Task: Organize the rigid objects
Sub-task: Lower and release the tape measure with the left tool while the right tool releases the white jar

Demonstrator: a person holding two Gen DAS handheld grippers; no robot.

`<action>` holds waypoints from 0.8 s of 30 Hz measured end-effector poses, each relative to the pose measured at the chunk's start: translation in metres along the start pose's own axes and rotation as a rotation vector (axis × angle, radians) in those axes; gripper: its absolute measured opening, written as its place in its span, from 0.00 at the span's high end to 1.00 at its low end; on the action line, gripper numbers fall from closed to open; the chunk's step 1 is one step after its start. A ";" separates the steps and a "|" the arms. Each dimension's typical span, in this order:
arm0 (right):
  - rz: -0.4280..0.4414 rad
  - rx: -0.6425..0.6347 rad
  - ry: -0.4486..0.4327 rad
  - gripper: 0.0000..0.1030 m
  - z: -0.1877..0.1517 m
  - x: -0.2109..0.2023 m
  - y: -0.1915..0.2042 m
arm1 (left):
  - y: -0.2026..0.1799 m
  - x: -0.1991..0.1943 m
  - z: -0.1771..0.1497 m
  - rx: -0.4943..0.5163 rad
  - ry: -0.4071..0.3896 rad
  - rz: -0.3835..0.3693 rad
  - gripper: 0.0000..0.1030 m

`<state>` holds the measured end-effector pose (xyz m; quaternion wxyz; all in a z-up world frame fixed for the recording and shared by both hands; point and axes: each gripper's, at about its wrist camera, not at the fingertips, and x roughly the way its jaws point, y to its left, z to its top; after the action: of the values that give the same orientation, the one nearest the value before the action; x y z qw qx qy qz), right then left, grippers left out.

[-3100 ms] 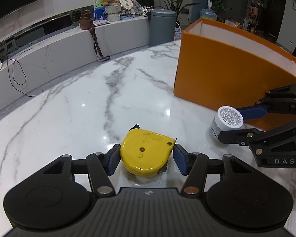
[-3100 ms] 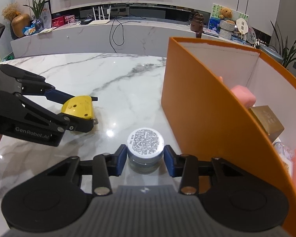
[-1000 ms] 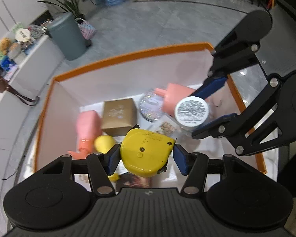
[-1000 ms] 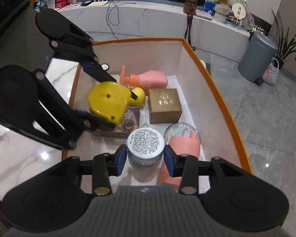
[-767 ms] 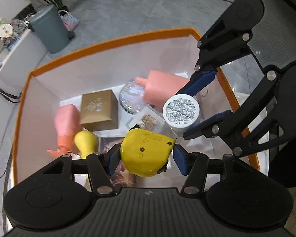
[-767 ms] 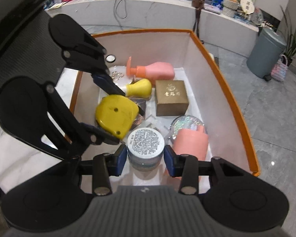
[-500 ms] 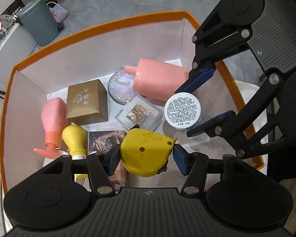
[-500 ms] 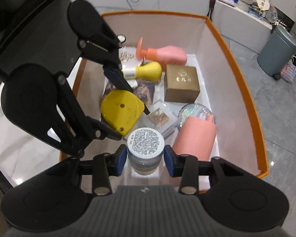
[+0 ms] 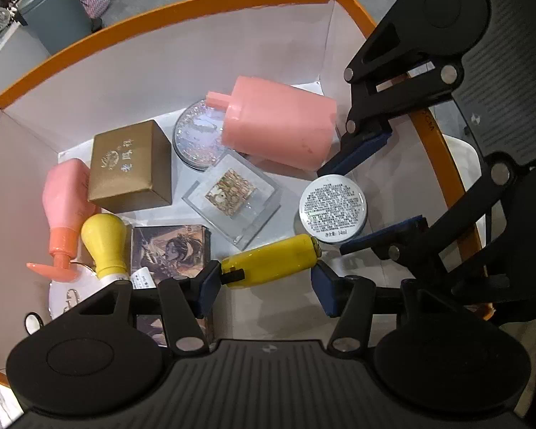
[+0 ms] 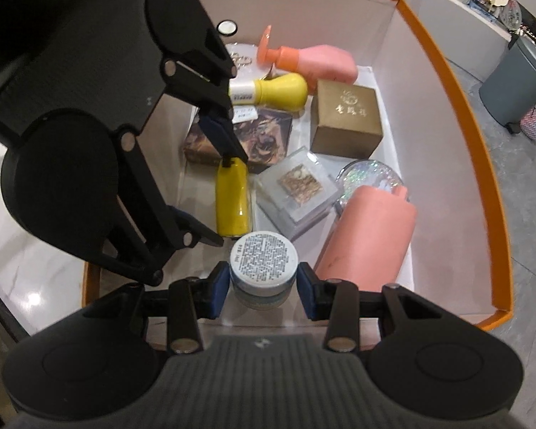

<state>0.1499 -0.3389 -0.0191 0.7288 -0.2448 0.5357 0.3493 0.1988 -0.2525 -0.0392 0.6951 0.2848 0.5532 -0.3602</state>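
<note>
The left gripper (image 9: 266, 282) is spread wide inside the orange box (image 9: 153, 12); the yellow tape measure (image 9: 269, 261) lies edge-on between its blue pads, touching the left pad and clear of the right one, so it is released rather than held. The right gripper (image 10: 263, 287) has its pads on either side of the small white-lidded jar (image 10: 264, 257), close against it, though whether they still press it cannot be told. Jar and tape measure sit just beside each other near the box's front wall. Beyond them lie a clear square case (image 9: 232, 200), a large pink cylinder (image 9: 280, 127) over a glittery round compact (image 9: 196, 139), a gold box (image 9: 130, 166), a dark picture box (image 9: 169, 250), a yellow bottle (image 9: 105, 243) and a pink pump bottle (image 9: 64, 207). The box stands on a marble tabletop (image 10: 32, 279).
</note>
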 end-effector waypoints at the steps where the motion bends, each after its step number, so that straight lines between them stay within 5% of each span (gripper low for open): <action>1: 0.003 -0.001 0.005 0.61 0.000 0.001 0.000 | 0.001 0.001 0.001 -0.004 0.011 -0.007 0.39; 24: -0.009 0.025 -0.061 0.52 0.001 -0.016 -0.002 | 0.011 -0.028 -0.001 -0.050 -0.021 0.046 0.38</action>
<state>0.1497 -0.3435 -0.0031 0.7493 -0.2271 0.5165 0.3467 0.2034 -0.2399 -0.0118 0.7161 0.2761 0.5478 -0.3330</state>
